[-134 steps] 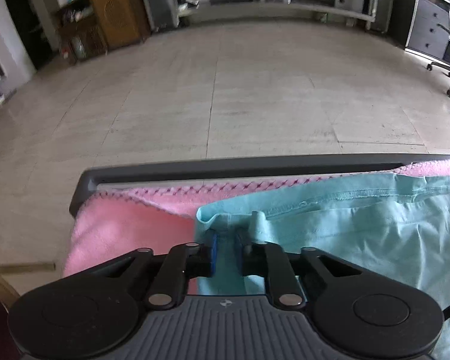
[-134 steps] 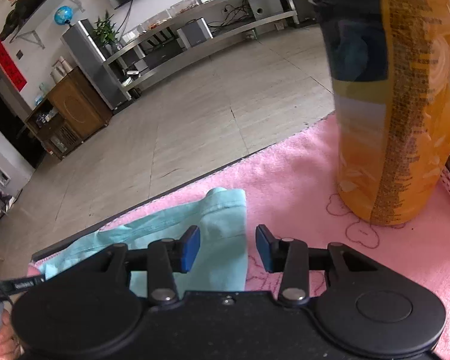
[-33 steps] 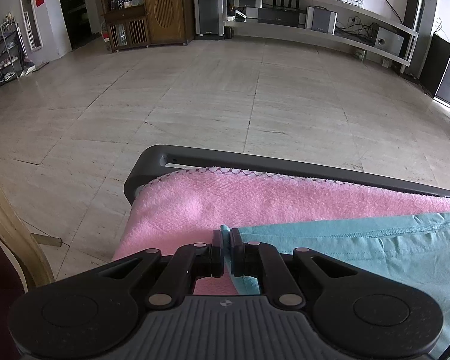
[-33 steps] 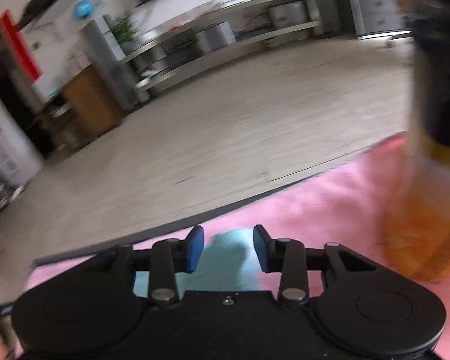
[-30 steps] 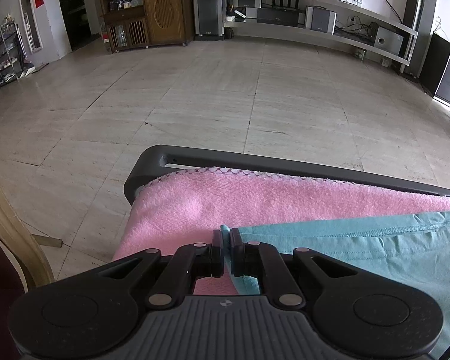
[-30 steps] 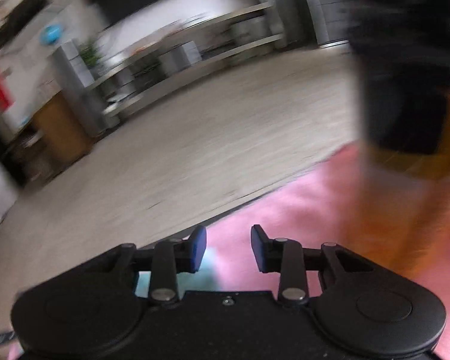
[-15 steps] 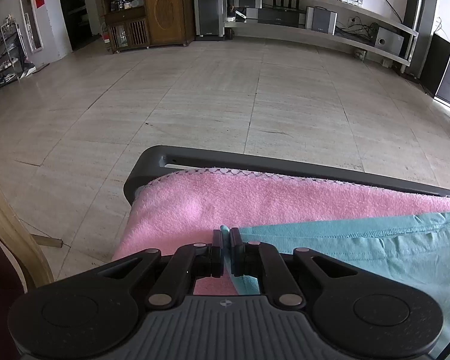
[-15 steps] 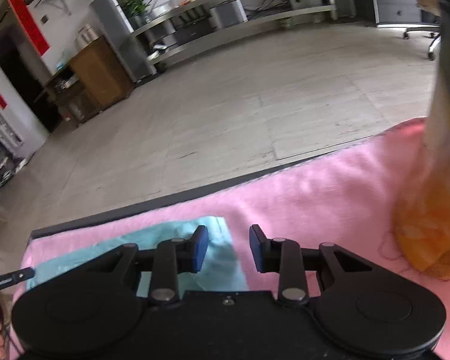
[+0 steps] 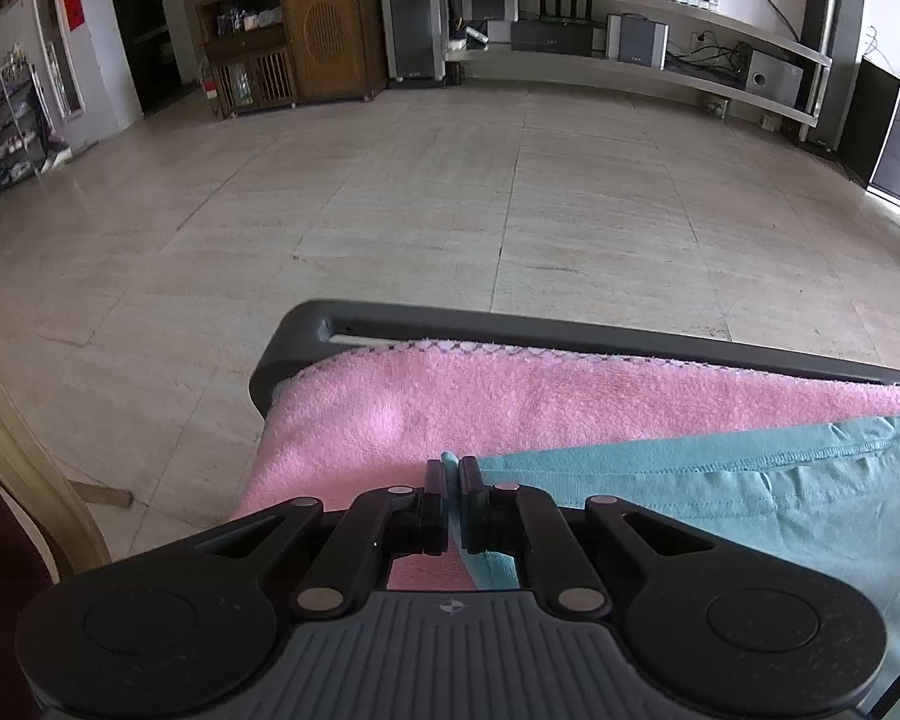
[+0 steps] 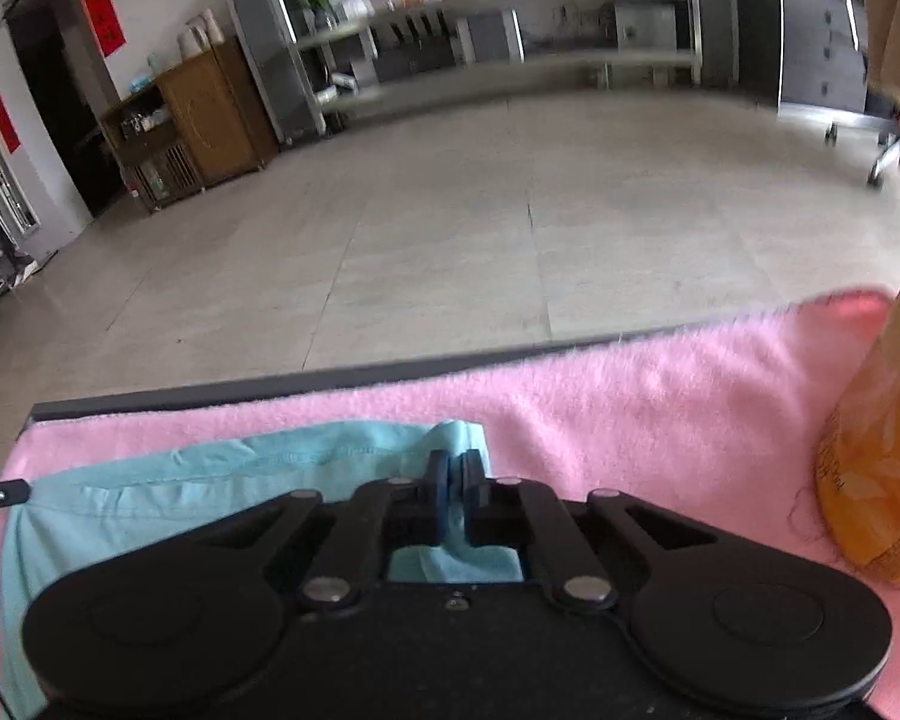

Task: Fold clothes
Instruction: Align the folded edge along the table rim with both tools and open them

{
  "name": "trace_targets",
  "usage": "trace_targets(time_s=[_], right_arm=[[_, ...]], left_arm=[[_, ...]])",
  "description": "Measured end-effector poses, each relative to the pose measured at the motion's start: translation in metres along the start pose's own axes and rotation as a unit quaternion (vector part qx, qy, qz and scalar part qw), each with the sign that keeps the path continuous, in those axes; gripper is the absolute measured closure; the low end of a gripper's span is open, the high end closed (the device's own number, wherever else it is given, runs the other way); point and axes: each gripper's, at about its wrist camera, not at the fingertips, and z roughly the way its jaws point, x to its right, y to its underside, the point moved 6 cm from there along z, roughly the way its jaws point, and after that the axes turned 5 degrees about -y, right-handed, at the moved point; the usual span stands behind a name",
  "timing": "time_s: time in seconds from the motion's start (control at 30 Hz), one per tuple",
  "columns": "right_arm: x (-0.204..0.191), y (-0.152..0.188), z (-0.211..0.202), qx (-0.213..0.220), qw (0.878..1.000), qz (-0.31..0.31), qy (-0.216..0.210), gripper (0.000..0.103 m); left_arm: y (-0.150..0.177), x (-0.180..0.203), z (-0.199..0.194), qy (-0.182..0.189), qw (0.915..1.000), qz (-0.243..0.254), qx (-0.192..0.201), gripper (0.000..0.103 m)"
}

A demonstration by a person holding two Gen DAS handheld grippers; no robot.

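A teal garment (image 9: 720, 498) lies flat on a pink towel (image 9: 450, 396) that covers a dark table. My left gripper (image 9: 450, 468) is shut on the garment's left corner, near the towel's left end. In the right wrist view the same garment (image 10: 210, 474) spreads to the left. My right gripper (image 10: 453, 468) is shut on its bunched right corner, low over the towel (image 10: 660, 408).
The table's dark far edge (image 9: 570, 330) runs just beyond the towel, with tiled floor past it. A tall orange bottle (image 10: 876, 456) stands on the towel close to the right of my right gripper. Cabinets and shelves line the far wall.
My right gripper was open over the garment's right corner and has now shut on it. My left gripper stays shut on the left corner without moving.
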Motion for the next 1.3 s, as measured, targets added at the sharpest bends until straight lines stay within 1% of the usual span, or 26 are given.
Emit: trace_targets(time_s=[0.07,0.13,0.2,0.3,0.37,0.47,0.57,0.63,0.73,0.8,0.83,0.87,0.93,0.97,1.07,1.13,1.2,1.27,1.3], right_arm=[[0.004,-0.006,-0.015,0.043,0.999,-0.006,0.028,0.100],[0.015,-0.014,-0.029,0.077,0.995,-0.009,0.062,0.100],[0.023,-0.018,-0.038,0.087,0.992,-0.018,0.088,0.100],[0.025,-0.015,-0.040,0.089,0.986,-0.052,0.129,0.100],[0.023,-0.013,-0.037,0.090,0.982,-0.066,0.154,0.100],[0.019,-0.011,-0.023,0.084,0.977,-0.076,0.182,0.100],[0.020,-0.006,-0.006,0.072,0.975,-0.079,0.194,0.100],[0.024,-0.004,0.002,0.066,0.976,-0.070,0.196,0.100],[0.026,0.001,0.009,0.054,0.978,-0.060,0.193,0.100],[0.026,0.004,0.010,0.043,0.979,-0.059,0.192,0.099],[0.026,0.005,0.010,0.038,0.979,-0.058,0.191,0.097],[0.026,0.007,0.011,0.033,0.980,-0.058,0.190,0.092],[0.026,0.009,0.008,0.024,0.981,-0.057,0.185,0.081],[0.023,0.009,-0.003,0.021,0.983,-0.056,0.174,0.080],[0.016,0.008,-0.049,0.017,0.989,-0.044,0.142,0.078],[0.014,0.011,-0.091,0.017,0.993,-0.026,0.116,0.077],[0.013,0.014,-0.134,0.017,0.996,-0.009,0.090,0.073],[0.011,0.017,-0.176,0.018,0.998,0.009,0.064,0.067],[0.011,0.021,-0.196,0.019,0.998,0.017,0.052,0.066]], left_arm=[[-0.003,-0.001,-0.010,-0.002,0.9997,0.006,0.024,0.098],[-0.008,0.001,-0.022,0.003,0.9987,0.018,0.048,0.098],[-0.012,0.010,-0.034,-0.002,0.9959,0.048,0.076,0.098],[-0.015,0.033,-0.044,-0.021,0.9872,0.110,0.114,0.098],[-0.016,0.048,-0.042,-0.035,0.9818,0.140,0.124,0.098],[-0.017,0.065,-0.025,-0.046,0.9795,0.161,0.112,0.097],[-0.014,0.075,-0.005,-0.063,0.9777,0.175,0.096,0.097],[-0.011,0.078,0.007,-0.074,0.9762,0.185,0.085,0.096],[-0.006,0.078,0.020,-0.096,0.9731,0.196,0.073,0.092],[-0.005,0.080,0.016,-0.122,0.9663,0.213,0.078,0.087],[-0.005,0.080,0.013,-0.127,0.9663,0.211,0.074,0.084],[-0.007,0.074,0.004,-0.121,0.9706,0.196,0.071,0.080],[-0.009,0.063,-0.014,-0.107,0.9782,0.165,0.065,0.077],[-0.010,0.054,-0.027,-0.099,0.9822,0.147,0.062,0.074],[-0.006,0.023,-0.072,-0.072,0.9905,0.108,0.045,0.072],[0.006,0.004,-0.105,-0.049,0.9933,0.102,0.025,0.072],[0.028,-0.013,-0.136,-0.037,0.9934,0.108,0.008,0.072],[0.056,-0.023,-0.165,-0.023,0.9932,0.114,-0.009,0.066],[0.072,-0.028,-0.175,-0.017,0.9932,0.113,-0.021,0.066]])
